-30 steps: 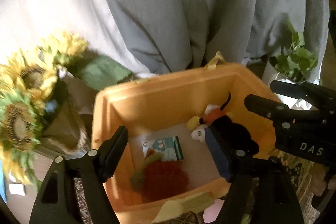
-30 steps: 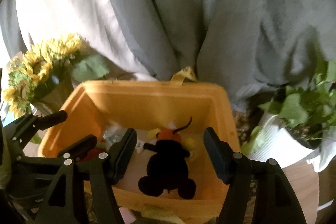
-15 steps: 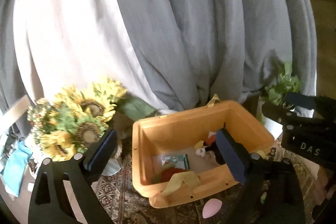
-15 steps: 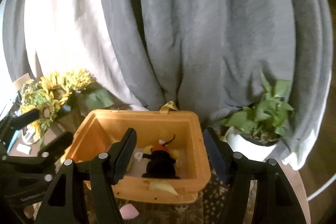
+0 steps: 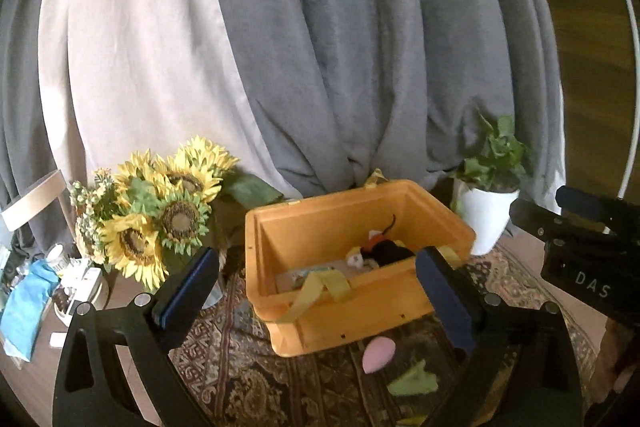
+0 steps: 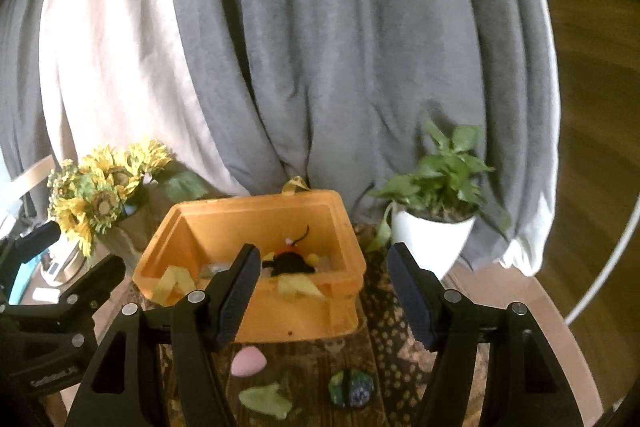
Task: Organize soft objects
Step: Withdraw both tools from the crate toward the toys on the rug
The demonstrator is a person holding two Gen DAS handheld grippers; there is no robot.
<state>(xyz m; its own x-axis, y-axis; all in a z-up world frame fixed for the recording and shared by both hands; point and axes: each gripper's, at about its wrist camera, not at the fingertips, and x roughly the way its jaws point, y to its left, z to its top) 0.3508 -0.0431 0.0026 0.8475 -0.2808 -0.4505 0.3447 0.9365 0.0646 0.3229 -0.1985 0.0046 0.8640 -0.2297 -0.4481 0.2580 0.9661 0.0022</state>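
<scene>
both grippers hang empty, jaws apart, above the patterned rug. the pink soft piece (image 6: 248,361) and green scrap (image 6: 266,399) lie just below the orange bin (image 6: 344,247), nearer the right gripper (image 6: 326,293). only the right view shows the dark beaded ball (image 6: 351,387); left gripper (image 5: 316,291).
</scene>
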